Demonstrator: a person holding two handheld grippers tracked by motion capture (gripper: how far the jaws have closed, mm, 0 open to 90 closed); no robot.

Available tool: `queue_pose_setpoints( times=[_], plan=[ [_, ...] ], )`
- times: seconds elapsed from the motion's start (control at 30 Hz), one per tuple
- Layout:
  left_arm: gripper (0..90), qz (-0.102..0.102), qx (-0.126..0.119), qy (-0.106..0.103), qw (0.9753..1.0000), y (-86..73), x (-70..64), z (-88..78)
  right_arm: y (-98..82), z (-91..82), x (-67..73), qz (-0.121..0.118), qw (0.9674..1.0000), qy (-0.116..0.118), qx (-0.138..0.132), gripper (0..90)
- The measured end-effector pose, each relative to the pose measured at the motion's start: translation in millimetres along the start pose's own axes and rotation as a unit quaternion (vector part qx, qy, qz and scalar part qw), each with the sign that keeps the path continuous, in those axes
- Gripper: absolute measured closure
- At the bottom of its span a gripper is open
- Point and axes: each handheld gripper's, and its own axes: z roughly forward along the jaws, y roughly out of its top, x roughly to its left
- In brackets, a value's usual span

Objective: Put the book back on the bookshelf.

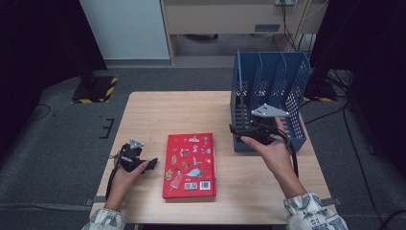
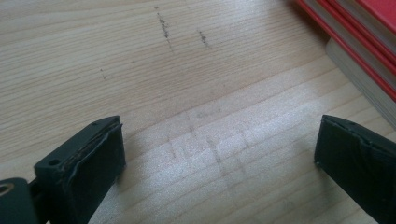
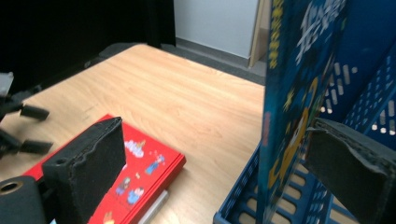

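One blue book point(image 3: 289, 93), upright in the blue rack point(image 1: 270, 76), between the right gripper point(image 3: 215, 158) fingers, spread apart. Left gripper point(image 2: 219, 158), fingers spread, over bare bench point(image 1: 167, 110) left of rack, beside red book point(image 1: 189, 165).

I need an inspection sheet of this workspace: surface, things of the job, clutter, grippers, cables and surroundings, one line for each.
Surface: light wooden table, with faint dark marks in the left gripper view.
Job's things: blue book upright in the blue perforated file rack at the table's right rear; red book flat on the table, with at least one more red book under it.
Clutter: nothing seen.
Grippers: left gripper open over bare wood beside the red books; right gripper open, the blue book between its jaws, pads not pressing.
Cables: one trails from each gripper; more lie on the floor behind the rack.
Surroundings: grey floor, dark curtains, a stand base with yellow-black stripes.
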Motion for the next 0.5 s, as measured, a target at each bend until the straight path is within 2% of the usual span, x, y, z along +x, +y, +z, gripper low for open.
queue_pose_setpoints(
  times=[0.17, 0.2, 0.33, 0.5],
  plan=[
    [0.6, -0.001, -0.003, 0.001, 1.0000, -0.7, -0.3, 0.3, -8.2, 0.1, 3.7, -0.003, 1.0000, 0.009, 0.001, 5.1],
    [0.5, -0.001, -0.005, 0.002, 1.0000, -1.1, -0.6, 0.3, -13.9, 0.5, 6.8, -0.002, 0.9998, 0.017, 0.002, 5.3],
    [0.4, -0.003, -0.009, 0.003, 0.9999, -2.3, -1.2, 0.2, -23.5, 0.1, 12.9, -0.011, 0.9996, 0.025, 0.006, 6.0],
    [0.0, -0.004, -0.014, 0.004, 0.9999, -3.4, -1.8, 0.7, -38.5, -3.7, 27.7, -0.016, 0.9989, 0.044, 0.007, 8.7]
  ],
)
